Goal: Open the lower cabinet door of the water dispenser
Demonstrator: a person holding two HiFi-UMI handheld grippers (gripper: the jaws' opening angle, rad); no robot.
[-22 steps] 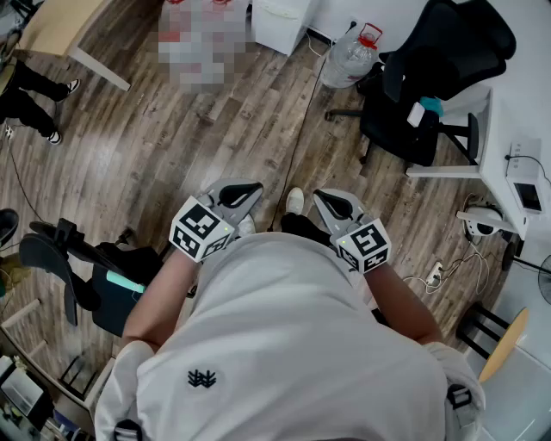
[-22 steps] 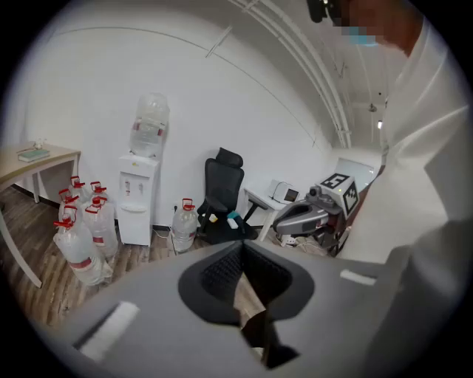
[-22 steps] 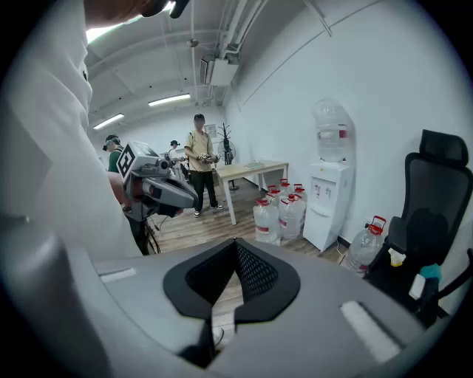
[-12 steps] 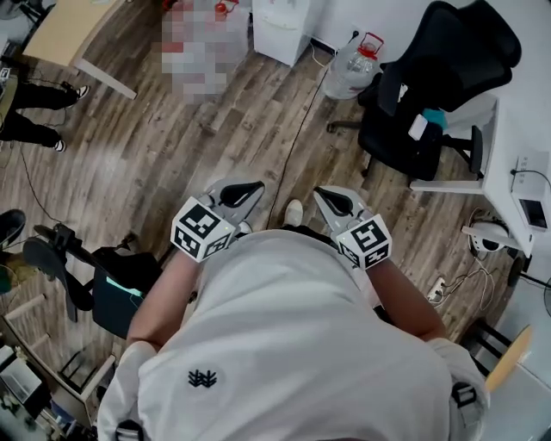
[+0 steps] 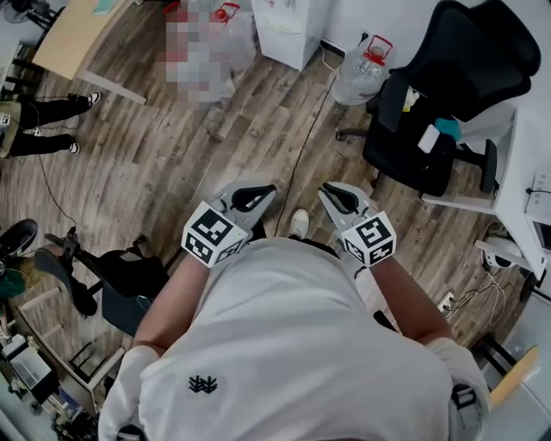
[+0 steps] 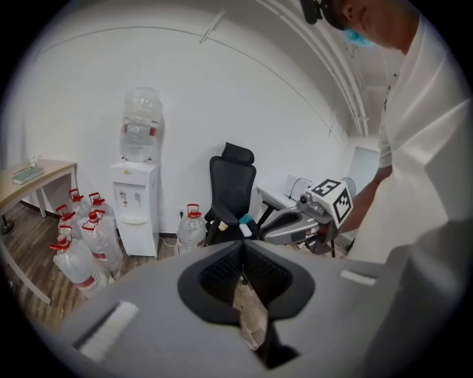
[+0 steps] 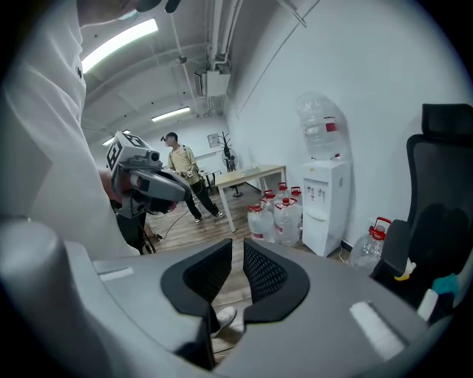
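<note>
Currently both grippers are held side by side at the middle of the head view, just above a white shirt (image 5: 293, 344). The left gripper (image 5: 263, 194) is pressed together at its tips, with nothing caught between them. The right gripper (image 5: 331, 194) is almost together: a thin slit is left between its jaws, and only the wooden floor (image 5: 172, 146) is seen through it.

The water dispenser (image 5: 288, 26) is found at the top edge of the head view, right of centre, well apart from both grippers. In the left gripper view it is seen at middle left, against the white wall, with a large bottle (image 6: 142, 124) upended on top. Its lower cabinet door (image 6: 137, 238) is untouched. Spare water bottles (image 6: 87, 244) are grouped on the floor just beside it, and a black office chair (image 5: 448, 77) is placed at the upper right of the head view.
</note>
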